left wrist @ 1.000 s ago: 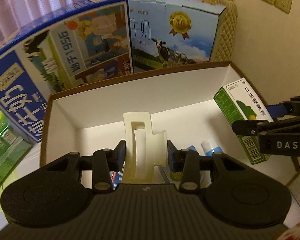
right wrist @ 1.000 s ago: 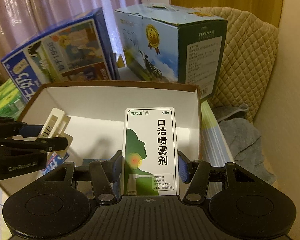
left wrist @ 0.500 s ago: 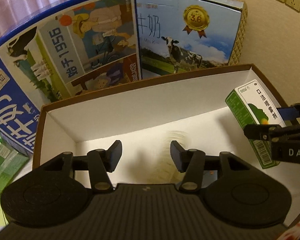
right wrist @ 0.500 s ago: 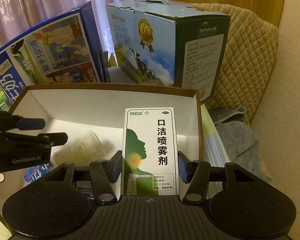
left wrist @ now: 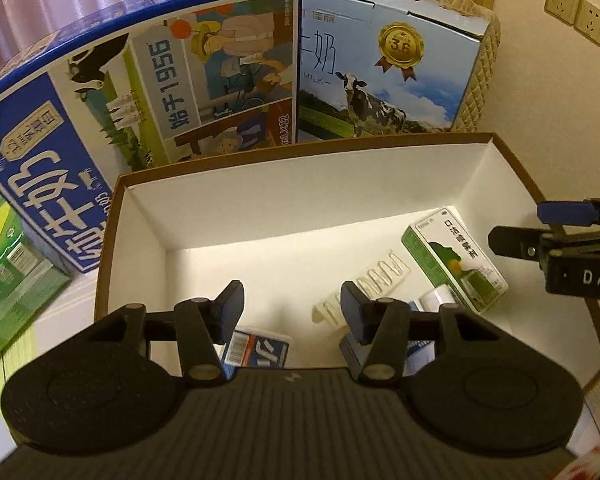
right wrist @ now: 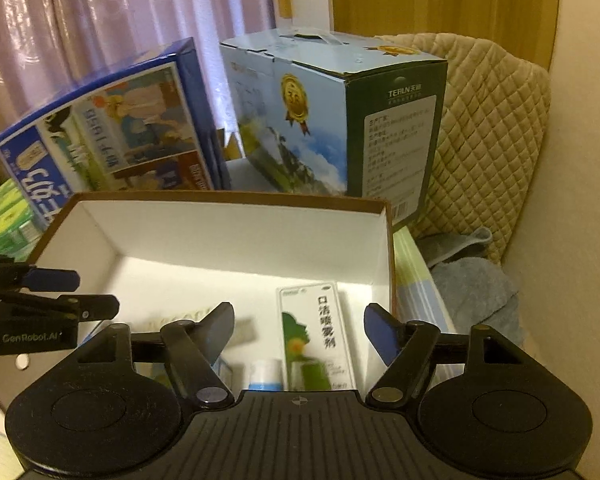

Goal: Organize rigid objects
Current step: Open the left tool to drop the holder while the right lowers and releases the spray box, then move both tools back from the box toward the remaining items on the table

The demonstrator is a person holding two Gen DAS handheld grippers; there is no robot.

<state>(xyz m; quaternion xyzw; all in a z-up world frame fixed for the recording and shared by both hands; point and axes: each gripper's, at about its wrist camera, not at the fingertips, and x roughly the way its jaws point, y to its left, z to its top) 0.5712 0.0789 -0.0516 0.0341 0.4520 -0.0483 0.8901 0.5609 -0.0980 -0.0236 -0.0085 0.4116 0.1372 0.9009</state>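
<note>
Dropping both items into the white-lined box (left wrist: 312,208).
Right tool (right wrist: 299,330) has just spread, green carton (right wrist: 318,336) freed at 1 o'clock; left tool (left wrist: 292,306) apart, empty.

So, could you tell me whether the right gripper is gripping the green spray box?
No, the green spray box lies in the cardboard box, clear of the right gripper's open fingers.

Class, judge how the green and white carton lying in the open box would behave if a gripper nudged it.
The green and white carton looks like thin card, so probably light. Flat-sided, it should slide rather than roll. It seems propped on items beneath, so it may tip.
</note>
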